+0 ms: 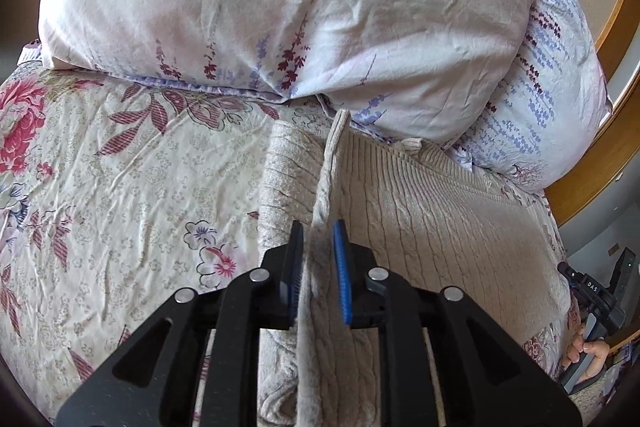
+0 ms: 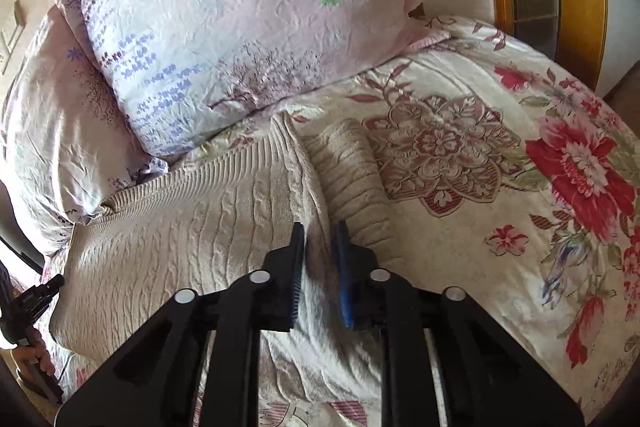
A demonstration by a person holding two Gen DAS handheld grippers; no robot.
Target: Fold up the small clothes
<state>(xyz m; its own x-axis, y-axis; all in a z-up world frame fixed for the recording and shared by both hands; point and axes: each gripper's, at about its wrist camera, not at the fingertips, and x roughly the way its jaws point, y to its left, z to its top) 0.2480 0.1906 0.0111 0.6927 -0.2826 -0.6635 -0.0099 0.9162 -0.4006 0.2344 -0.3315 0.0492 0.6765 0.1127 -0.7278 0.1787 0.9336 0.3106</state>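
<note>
A beige cable-knit sweater (image 1: pixel 432 227) lies on a floral bedspread (image 1: pixel 120 187). My left gripper (image 1: pixel 318 227) is shut on a raised fold of the sweater's edge, which runs up between the jaws. In the right wrist view the same sweater (image 2: pixel 180 227) spreads to the left, with a ribbed sleeve (image 2: pixel 352 167) lying beside its body. My right gripper (image 2: pixel 320 229) is shut on the sweater's side edge next to that sleeve. Each view shows the other gripper's handle in a hand at the frame edge.
Two pale floral pillows (image 1: pixel 280 7) are stacked at the head of the bed, just beyond the sweater; they also show in the right wrist view (image 2: pixel 240 27). A wooden bed frame (image 1: pixel 612 39) curves along the right. The bedspread (image 2: pixel 520 187) stretches wide beside the sweater.
</note>
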